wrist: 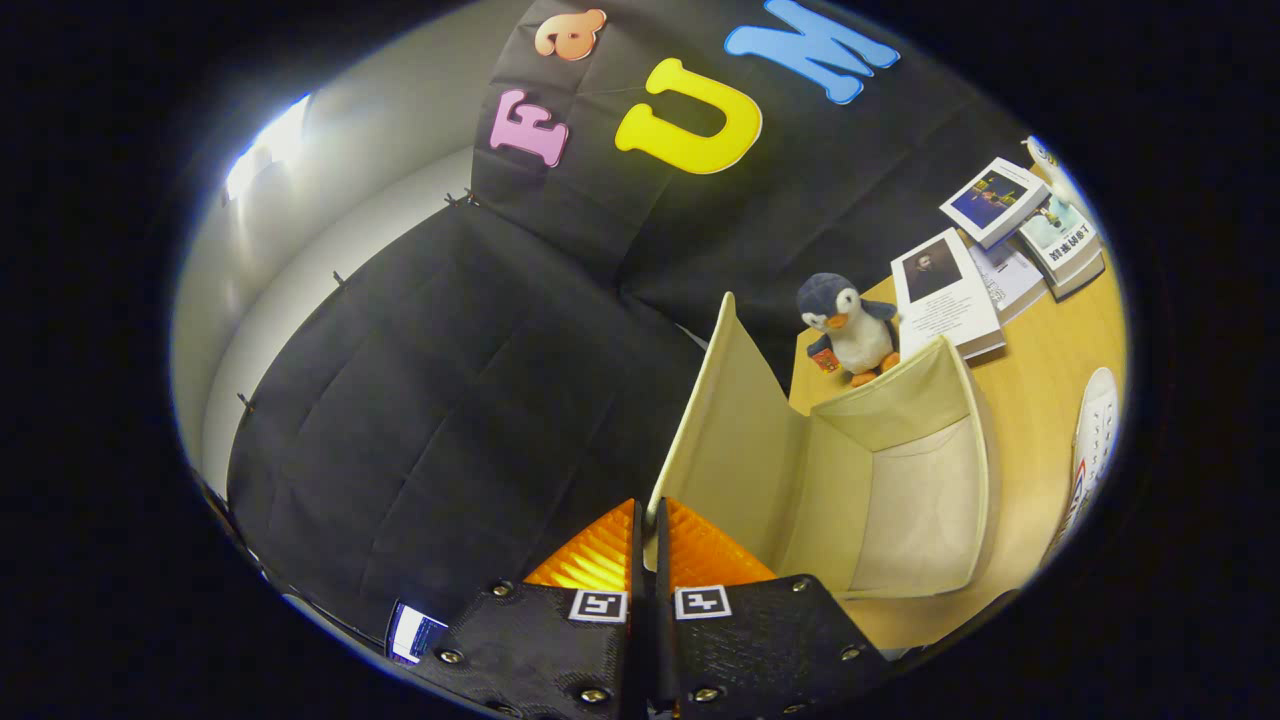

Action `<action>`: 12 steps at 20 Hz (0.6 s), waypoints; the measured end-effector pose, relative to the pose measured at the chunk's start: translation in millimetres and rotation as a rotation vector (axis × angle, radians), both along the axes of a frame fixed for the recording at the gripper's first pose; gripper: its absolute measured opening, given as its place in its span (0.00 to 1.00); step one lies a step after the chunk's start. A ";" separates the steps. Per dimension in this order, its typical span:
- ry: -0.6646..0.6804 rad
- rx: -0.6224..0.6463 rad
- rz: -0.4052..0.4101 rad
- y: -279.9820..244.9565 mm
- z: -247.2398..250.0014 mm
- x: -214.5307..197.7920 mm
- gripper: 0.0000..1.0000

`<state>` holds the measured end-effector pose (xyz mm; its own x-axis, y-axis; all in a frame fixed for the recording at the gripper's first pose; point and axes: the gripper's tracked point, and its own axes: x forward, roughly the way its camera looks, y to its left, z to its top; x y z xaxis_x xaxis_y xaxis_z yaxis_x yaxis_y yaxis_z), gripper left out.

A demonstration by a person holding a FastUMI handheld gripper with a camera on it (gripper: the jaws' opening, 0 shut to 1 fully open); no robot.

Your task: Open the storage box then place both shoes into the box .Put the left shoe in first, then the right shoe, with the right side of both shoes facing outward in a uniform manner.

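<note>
My gripper (648, 512) is shut on the edge of the cream fabric lid (730, 430) of the storage box (985, 470). The lid stands lifted, swung up and away from the box's mouth. The box rests on the wooden table (1040, 370) just ahead of and to the right of my fingers, and its pale inside shows bare. A white shoe (1095, 440) lies on the table beyond the box's right wall, partly cut off. A second shoe I cannot make out.
A plush penguin (850, 325) stands right behind the box. Several books (945, 290) lie on the table further back, some stacked (1060, 240). The black cloth wall rises to the left and behind.
</note>
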<state>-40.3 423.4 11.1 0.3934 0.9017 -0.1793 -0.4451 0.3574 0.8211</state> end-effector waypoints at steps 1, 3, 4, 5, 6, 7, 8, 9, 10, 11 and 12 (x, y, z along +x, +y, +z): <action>-0.008 -0.007 0.016 9.2 1.8 -2.1 0.03; -0.027 -0.022 0.048 26.3 3.3 -7.2 0.03; -0.039 -0.032 0.061 34.6 3.5 -9.8 0.03; -0.052 -0.041 0.077 41.4 4.1 -10.3 0.03; -0.064 -0.051 0.090 47.6 3.9 -11.8 0.03; -0.077 -0.062 0.098 52.1 3.8 -12.4 0.03; -0.085 -0.073 0.111 57.2 3.1 -16.1 0.03; -0.090 -0.080 0.123 61.7 2.0 -17.7 0.03; -0.095 -0.088 0.136 65.2 0.8 -20.3 0.03; -0.110 -0.115 0.138 69.1 -2.8 -17.3 0.04; -0.145 -0.156 0.130 59.2 -6.8 -15.2 0.26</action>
<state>-55.5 482.5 4.4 0.3072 0.9124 -0.2703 -0.6048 0.4065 0.6848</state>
